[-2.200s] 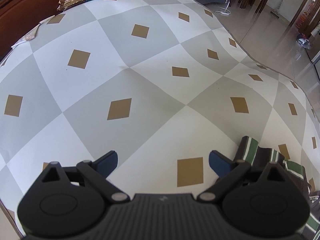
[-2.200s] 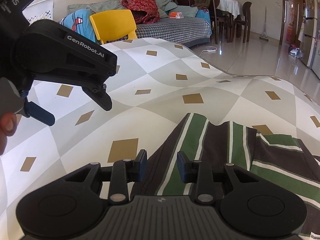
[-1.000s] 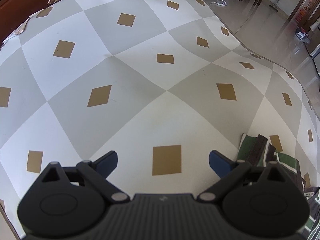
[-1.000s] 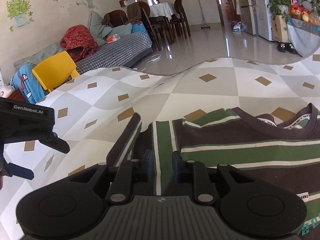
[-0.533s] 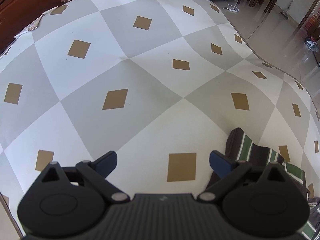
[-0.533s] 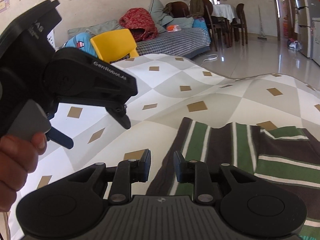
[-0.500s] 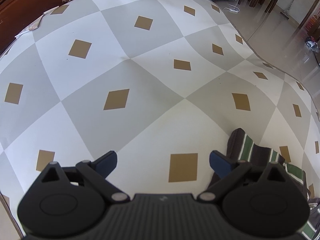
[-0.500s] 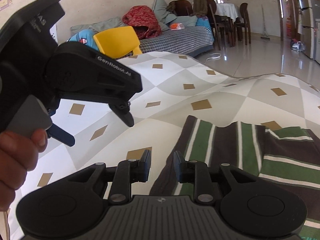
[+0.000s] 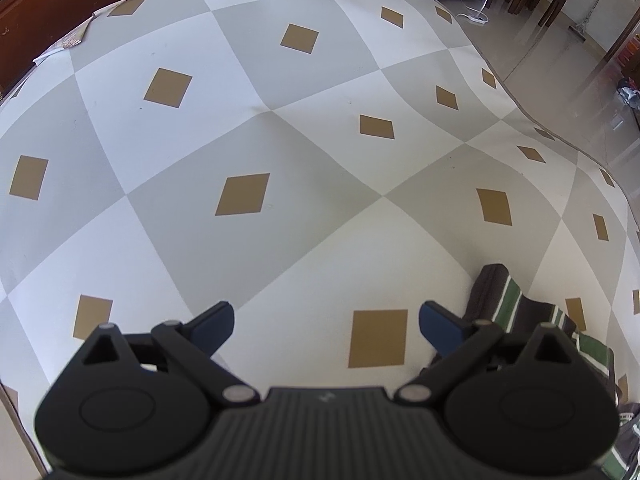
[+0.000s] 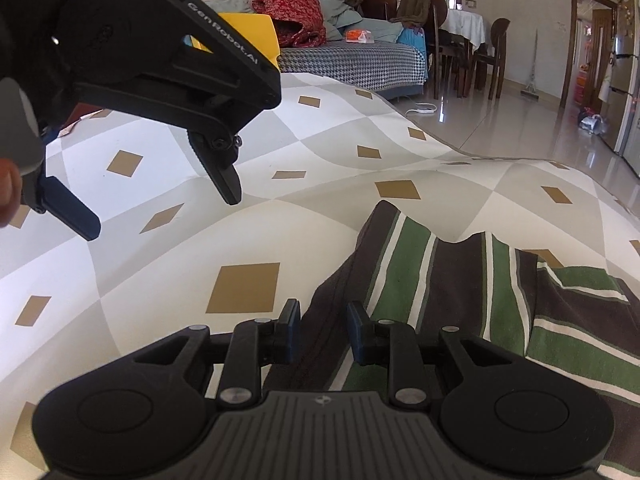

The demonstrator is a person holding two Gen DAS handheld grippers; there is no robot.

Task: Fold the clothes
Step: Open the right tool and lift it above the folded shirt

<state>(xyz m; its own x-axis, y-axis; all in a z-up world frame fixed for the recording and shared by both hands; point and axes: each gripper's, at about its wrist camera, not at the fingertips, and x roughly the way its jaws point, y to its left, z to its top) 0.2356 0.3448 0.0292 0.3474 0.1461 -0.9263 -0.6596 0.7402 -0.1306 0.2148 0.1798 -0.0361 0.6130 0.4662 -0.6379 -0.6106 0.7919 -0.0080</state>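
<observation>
A striped shirt point(image 10: 460, 280) lies on a checked tablecloth point(image 10: 248, 248), its dark edge between the right gripper point(image 10: 323, 330)'s narrowly parted fingers. The left gripper point(image 9: 326, 326) hangs wide and empty, left of the shirt.

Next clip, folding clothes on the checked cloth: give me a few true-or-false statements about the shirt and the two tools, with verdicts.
1. The striped shirt lies on the checked cloth. True.
2. The left tool grips the shirt. False: its jaws stand wide apart over bare cloth, the shirt off to its right.
3. The shirt is plain red. False: it is brown with green and white stripes.
4. The right tool has the shirt's edge between its fingers. True.
5. A yellow chair stands beyond the cloth. True.
</observation>
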